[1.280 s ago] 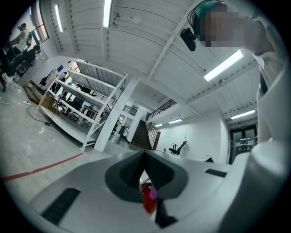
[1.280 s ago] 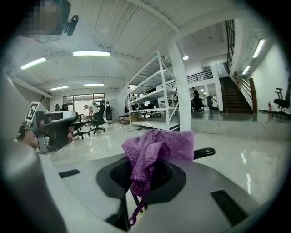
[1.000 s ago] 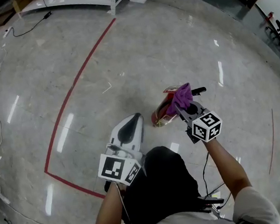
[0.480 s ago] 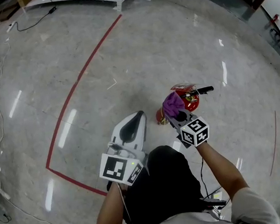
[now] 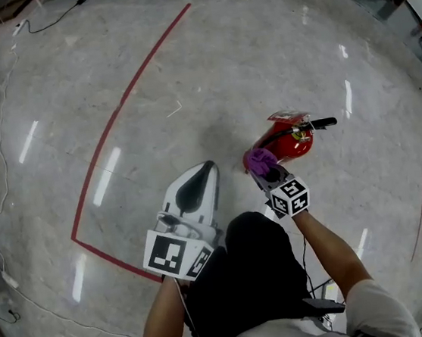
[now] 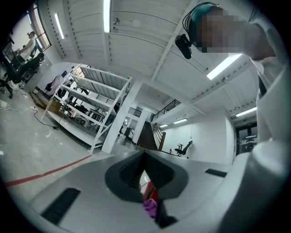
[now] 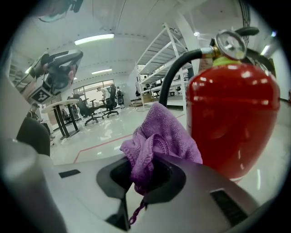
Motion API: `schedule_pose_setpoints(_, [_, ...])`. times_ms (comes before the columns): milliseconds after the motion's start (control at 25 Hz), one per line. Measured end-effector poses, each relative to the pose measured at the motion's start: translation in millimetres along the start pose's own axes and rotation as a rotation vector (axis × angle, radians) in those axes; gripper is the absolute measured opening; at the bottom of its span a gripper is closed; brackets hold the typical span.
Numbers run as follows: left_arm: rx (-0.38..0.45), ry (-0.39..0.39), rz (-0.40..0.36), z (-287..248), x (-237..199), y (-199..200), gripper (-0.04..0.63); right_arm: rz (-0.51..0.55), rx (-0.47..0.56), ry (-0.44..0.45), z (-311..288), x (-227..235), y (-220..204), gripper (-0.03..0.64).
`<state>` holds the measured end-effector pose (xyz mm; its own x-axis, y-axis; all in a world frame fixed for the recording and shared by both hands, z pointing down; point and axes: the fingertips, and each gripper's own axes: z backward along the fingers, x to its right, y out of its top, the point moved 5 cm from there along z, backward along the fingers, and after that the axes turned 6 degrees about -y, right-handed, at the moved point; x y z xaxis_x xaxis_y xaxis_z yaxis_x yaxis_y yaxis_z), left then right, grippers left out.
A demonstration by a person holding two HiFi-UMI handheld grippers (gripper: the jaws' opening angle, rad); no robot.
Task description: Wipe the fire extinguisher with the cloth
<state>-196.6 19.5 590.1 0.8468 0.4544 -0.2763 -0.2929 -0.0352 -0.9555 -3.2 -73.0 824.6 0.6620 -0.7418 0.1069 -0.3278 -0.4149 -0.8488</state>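
Right claw: we see it (image 5: 268,173) pinching a bunch of the purple cloth (image 5: 258,160); in the right gripper view the cloth (image 7: 159,136) bulges up out of the closed jaws and a loose thread hangs below them.
Left claw: it (image 5: 205,173) is pressed together with nothing between its jaws, and is held over the floor, apart from the work.
Fire extinguisher: the red fire extinguisher (image 5: 293,140) stands upright on the floor (image 5: 259,59), just ahead of the right claw.
Extinguisher details: in the right gripper view we make out its round body (image 7: 232,123), a pressure gauge (image 7: 230,44) on top and a black hose (image 7: 175,73) curving down its left side.
Cloth and extinguisher: the cloth sits at the near side of the red body, low down; we cannot tell whether the two touch.
Floor: pale polished stone with a red tape line (image 5: 114,122) off to the left.
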Motion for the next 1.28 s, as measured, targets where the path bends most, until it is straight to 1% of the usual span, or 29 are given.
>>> schedule_pose_setpoints(120, [-0.010,0.009,-0.006,4.0,-2.2,-3.6,0.005,0.004,-0.012,0.010,-13.0,2.6,-24.1,0.049])
schedule_pose_setpoints(280, [-0.027,0.025,-0.020,9.9,-7.3,-7.4,0.005,0.012,-0.059,0.015,-32.4,6.6,-54.9,0.049])
schedule_pose_setpoints(600, [-0.040,0.055,-0.007,17.3,-18.0,-17.6,0.005,-0.039,-0.111,0.009,-56.3,16.7,-107.0,0.049])
schedule_pose_setpoints(880, [-0.050,0.059,0.002,17.5,-18.2,-25.6,0.005,-0.040,-0.113,0.018,-70.5,13.9,-117.0,0.049])
schedule_pose_setpoints(1280, [-0.052,0.076,0.013,22.9,-22.6,-29.4,0.005,-0.045,-0.155,0.026,-75.6,6.9,-132.1,0.049])
